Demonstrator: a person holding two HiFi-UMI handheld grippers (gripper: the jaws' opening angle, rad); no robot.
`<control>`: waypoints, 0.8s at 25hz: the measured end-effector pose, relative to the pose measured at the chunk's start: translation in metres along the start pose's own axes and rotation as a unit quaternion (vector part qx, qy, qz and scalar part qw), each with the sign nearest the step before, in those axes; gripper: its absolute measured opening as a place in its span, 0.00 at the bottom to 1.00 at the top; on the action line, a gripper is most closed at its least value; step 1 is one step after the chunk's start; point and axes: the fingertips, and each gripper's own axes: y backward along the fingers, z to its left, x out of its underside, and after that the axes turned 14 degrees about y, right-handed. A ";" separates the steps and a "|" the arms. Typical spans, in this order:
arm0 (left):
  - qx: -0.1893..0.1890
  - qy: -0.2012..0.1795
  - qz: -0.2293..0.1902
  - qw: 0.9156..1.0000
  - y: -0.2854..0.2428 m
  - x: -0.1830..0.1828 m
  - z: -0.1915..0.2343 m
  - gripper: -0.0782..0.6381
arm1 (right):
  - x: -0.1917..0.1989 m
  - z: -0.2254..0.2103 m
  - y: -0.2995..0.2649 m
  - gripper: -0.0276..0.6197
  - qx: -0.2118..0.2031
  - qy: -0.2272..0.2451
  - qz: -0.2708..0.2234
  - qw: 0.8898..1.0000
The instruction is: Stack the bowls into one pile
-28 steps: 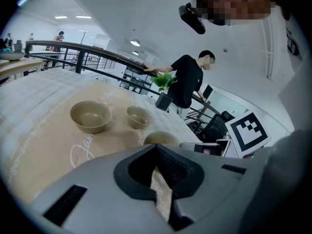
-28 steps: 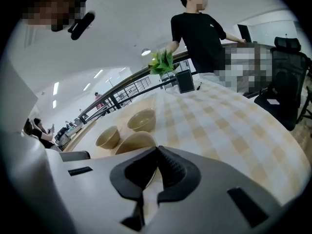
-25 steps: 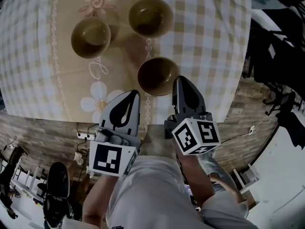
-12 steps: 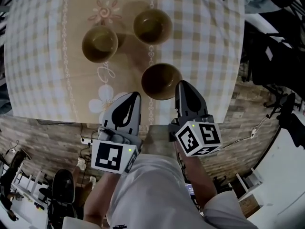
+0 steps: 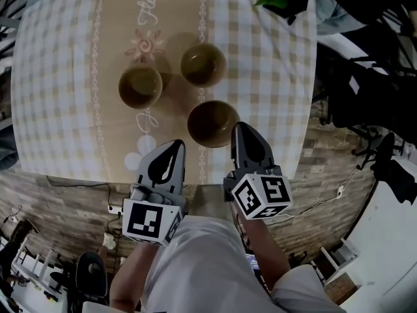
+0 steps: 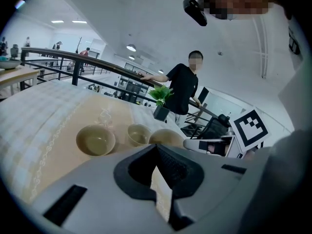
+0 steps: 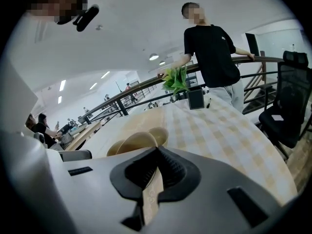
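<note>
Bowls unstacked, well apart on tan runner (image 5: 176,18) of desk (image 5: 58,96): nearest bowl (image 5: 213,123) by near edge, left bowl (image 5: 141,87) and far bowl (image 5: 203,64) beyond. Left hand-held gripper (image 5: 173,147) and right hand-held gripper (image 5: 240,129) hover at near edge, jaws pressed together, empty. Bowls likely rigid, smooth, breakable; pinch at rim.

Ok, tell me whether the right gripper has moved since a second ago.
No: the right gripper still sits at the right rim of the nearest bowl.
</note>
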 end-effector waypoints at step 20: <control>-0.013 0.012 -0.012 1.000 -0.033 -0.054 0.021 0.13 | -0.058 -0.005 -0.058 0.10 0.012 0.006 -0.025 1.000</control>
